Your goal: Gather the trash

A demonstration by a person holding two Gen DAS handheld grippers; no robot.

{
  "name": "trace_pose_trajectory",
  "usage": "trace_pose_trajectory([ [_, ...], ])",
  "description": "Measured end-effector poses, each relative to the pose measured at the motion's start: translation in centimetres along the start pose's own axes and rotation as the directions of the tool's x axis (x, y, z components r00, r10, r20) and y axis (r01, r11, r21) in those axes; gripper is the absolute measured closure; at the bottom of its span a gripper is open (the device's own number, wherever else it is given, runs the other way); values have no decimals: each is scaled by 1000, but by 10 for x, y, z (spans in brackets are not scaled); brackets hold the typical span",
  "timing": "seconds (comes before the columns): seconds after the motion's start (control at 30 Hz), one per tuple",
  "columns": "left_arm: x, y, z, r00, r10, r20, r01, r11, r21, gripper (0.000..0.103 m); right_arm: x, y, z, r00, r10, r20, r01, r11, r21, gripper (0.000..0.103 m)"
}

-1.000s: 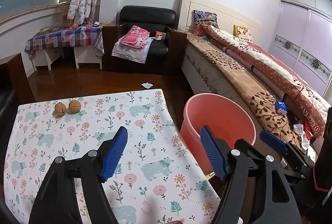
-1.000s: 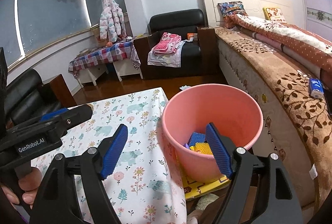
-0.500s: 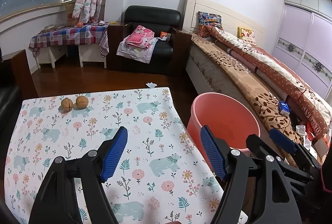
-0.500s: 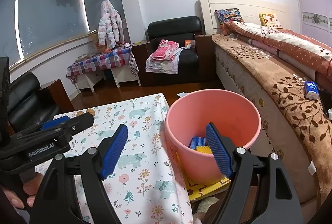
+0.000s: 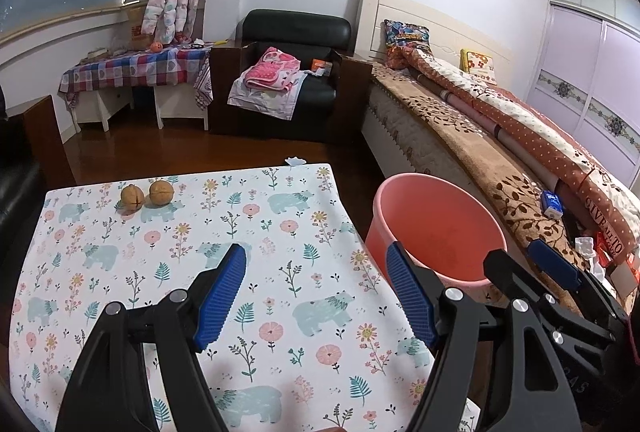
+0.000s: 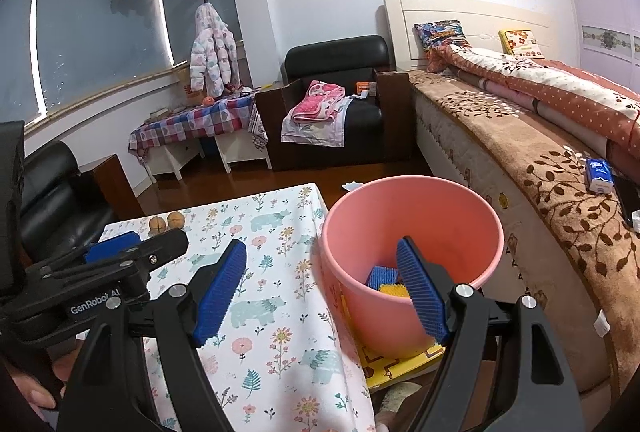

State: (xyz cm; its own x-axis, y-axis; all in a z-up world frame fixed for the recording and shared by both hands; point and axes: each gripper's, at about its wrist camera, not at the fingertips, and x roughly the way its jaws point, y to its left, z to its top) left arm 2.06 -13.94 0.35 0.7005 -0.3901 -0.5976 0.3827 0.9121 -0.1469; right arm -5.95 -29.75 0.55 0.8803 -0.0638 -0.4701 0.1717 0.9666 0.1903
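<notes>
A pink bucket stands on the floor between the table and the bed, with blue and yellow spiky pieces at its bottom. Two walnuts lie at the far left of the floral tablecloth. My left gripper hangs open above the tablecloth's near part, nothing between its blue pads. My right gripper is open too, over the table's right edge and the bucket's near rim, and holds nothing. The right gripper's blue-tipped finger shows beside the bucket in the left wrist view.
A bed with a brown blanket runs along the right, a blue tissue pack on it. A black armchair with pink cloth and a checked side table stand at the far wall. A paper scrap lies on the floor.
Both views have tilted slightly upward, so the table, walnuts and bucket sit a little lower in frame. Both grippers stay open and empty.
</notes>
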Motion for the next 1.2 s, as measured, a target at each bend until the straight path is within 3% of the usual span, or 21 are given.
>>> trace_pose_trajectory([
  [1.2,-6,-2,-7,999,51,9,-51,999,20,32,-13,6,-3,999,-15,45,16,999,-32,25],
])
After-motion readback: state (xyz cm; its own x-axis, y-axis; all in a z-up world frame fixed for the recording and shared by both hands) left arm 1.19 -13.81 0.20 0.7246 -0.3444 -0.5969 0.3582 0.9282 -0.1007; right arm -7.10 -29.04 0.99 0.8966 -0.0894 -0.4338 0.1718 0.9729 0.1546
